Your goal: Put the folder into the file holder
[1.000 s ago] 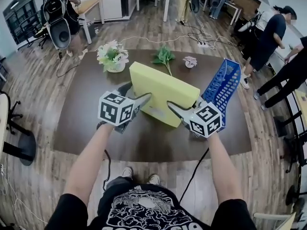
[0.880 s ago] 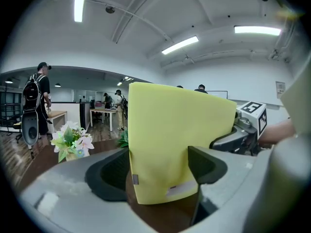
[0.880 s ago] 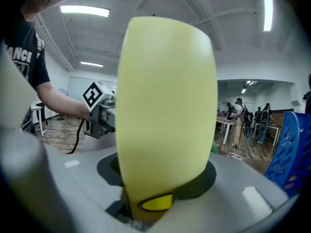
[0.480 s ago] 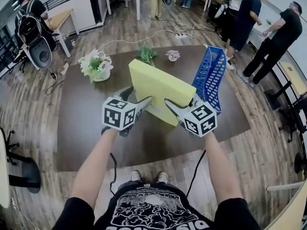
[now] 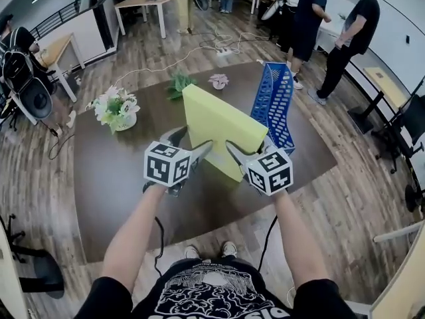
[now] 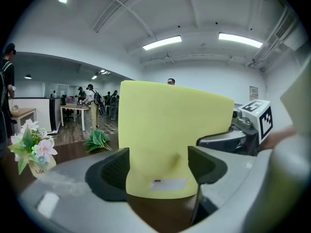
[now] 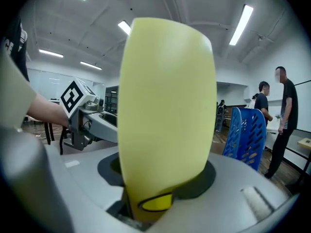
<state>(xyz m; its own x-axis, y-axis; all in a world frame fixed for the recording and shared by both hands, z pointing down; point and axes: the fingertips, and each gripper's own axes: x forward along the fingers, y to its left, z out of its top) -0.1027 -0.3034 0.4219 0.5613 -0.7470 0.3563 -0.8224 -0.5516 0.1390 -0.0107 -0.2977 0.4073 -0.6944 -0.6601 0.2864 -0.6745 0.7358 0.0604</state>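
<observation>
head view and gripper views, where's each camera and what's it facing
Head view: on the person's head, facing down at folder, table; forearms, left gripper, right gripper show.
Left gripper view: rides left gripper, facing the folder between its jaws.
Right gripper view: rides right gripper, same folder, file holder beyond.
All share the folder.

Open-plan office, this one: wood-plank floor point(image 5: 60, 178), a long dark table point(image 5: 113, 178), pale desks point(image 5: 143, 0) beside a white partition point(image 5: 89, 32) and strip lights point(image 6: 163, 42) on the bare ceiling. A blue file holder point(image 5: 272, 102) stands on the table, cables point(image 5: 199, 55) trail across the floor, and people point(image 5: 309, 15) stand at the far side.
</observation>
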